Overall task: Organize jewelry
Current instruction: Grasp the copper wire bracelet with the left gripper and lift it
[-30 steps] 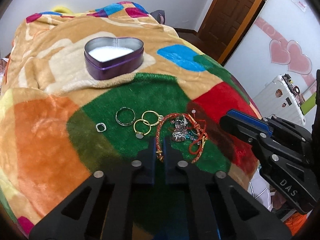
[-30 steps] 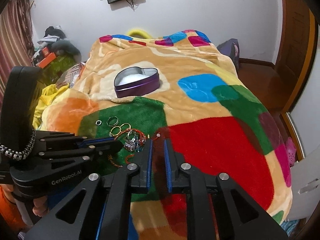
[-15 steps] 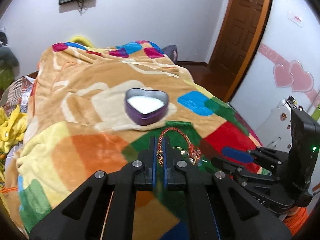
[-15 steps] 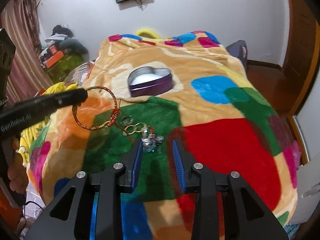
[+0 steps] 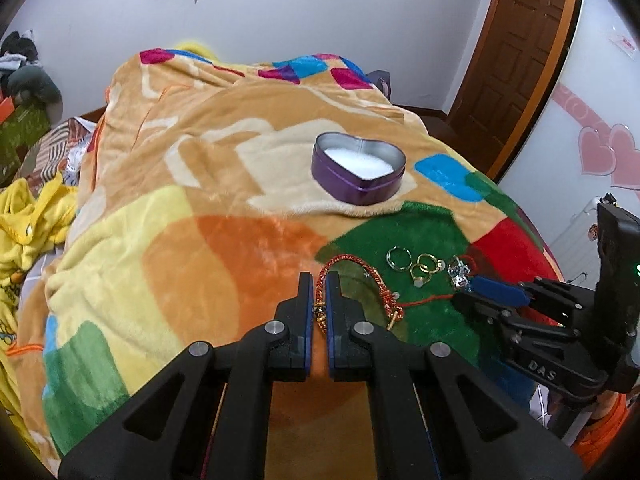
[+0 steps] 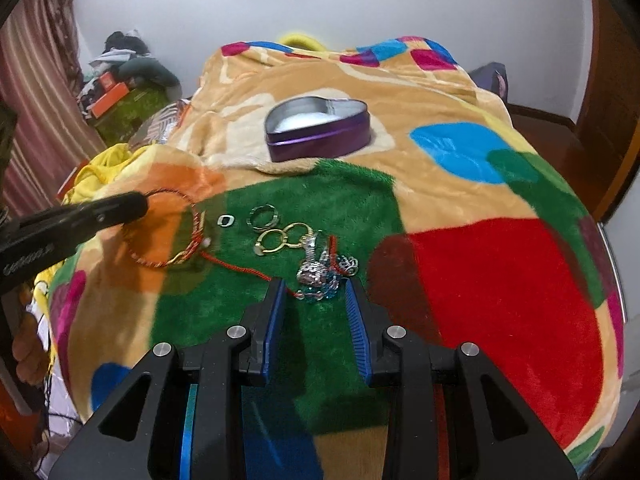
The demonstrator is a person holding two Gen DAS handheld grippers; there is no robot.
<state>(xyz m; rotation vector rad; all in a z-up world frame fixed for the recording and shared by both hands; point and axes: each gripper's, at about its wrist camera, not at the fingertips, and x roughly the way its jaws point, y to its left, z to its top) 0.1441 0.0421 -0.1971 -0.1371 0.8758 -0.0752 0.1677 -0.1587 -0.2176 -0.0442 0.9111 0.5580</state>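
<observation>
The left gripper is closed on a red and gold braided bracelet, held up above the blanket, in front of the heart-shaped purple tin. The right gripper is wide open, low over the silver and blue tangled jewelry, nearer than the tin. 3 gold rings and 1 small silver ring lie between the tangle and the tin.

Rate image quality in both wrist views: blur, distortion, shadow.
Left wrist view: sharp, with fisheye bending at the door; braided bracelet crisp in the left gripper. Right wrist view: slight softness on the blanket; right gripper casts a shadow on the green patch.
</observation>
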